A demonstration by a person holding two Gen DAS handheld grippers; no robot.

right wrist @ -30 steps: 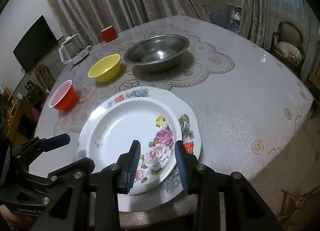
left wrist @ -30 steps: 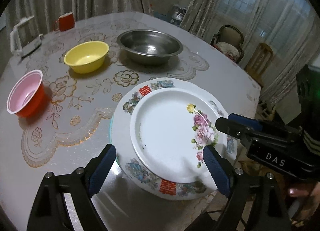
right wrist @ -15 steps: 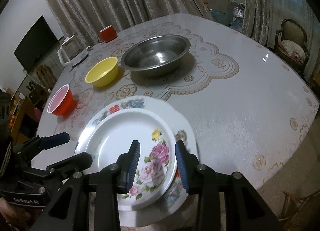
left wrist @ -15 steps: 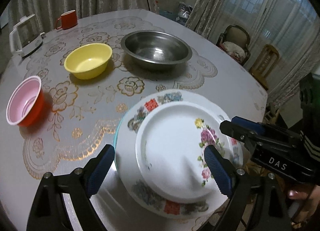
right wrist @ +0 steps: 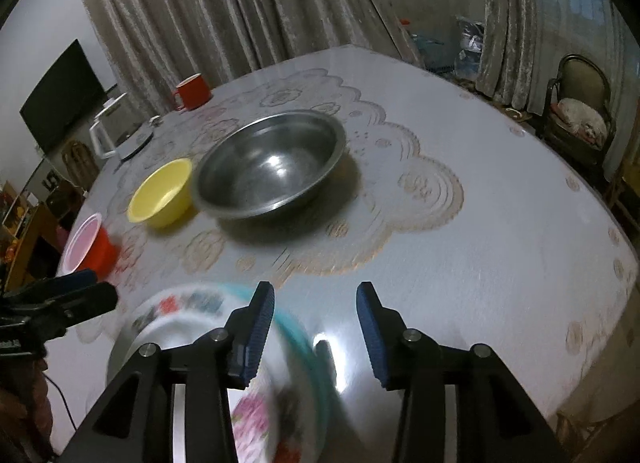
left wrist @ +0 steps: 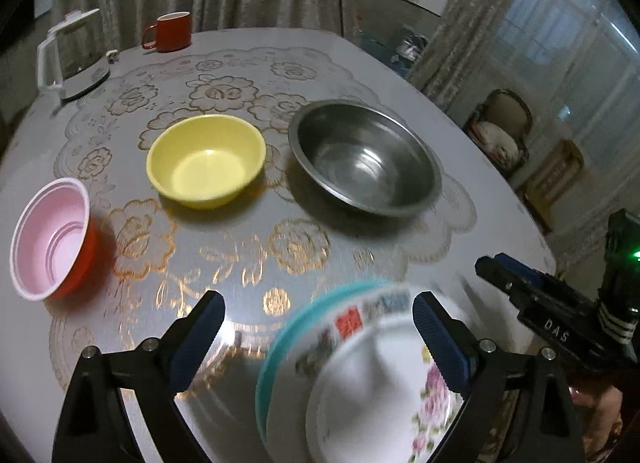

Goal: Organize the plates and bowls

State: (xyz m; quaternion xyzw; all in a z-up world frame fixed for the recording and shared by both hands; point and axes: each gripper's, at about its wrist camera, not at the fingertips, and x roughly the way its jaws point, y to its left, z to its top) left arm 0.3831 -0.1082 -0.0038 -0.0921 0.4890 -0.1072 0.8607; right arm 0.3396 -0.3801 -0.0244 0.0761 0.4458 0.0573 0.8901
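A stack of plates, a white floral plate (left wrist: 376, 391) on a patterned plate with a teal rim (left wrist: 280, 347), lies on the table near its front edge; it also shows in the right wrist view (right wrist: 176, 319). Beyond stand a steel bowl (left wrist: 364, 159), a yellow bowl (left wrist: 206, 161) and a red bowl with a pink inside (left wrist: 50, 239). My left gripper (left wrist: 318, 319) is open and empty above the stack's far edge. My right gripper (right wrist: 316, 323) is open and empty, to the right of the stack.
A red mug (left wrist: 170, 33) and a white kettle (left wrist: 68, 63) stand at the table's far left. Chairs (right wrist: 580, 119) stand past the right edge of the table. Curtains hang behind.
Both grippers have pulled back and tilted up, so the plate stack has slid to the bottom of both views. The right gripper's jaws have opened wider. The bowls have not moved.
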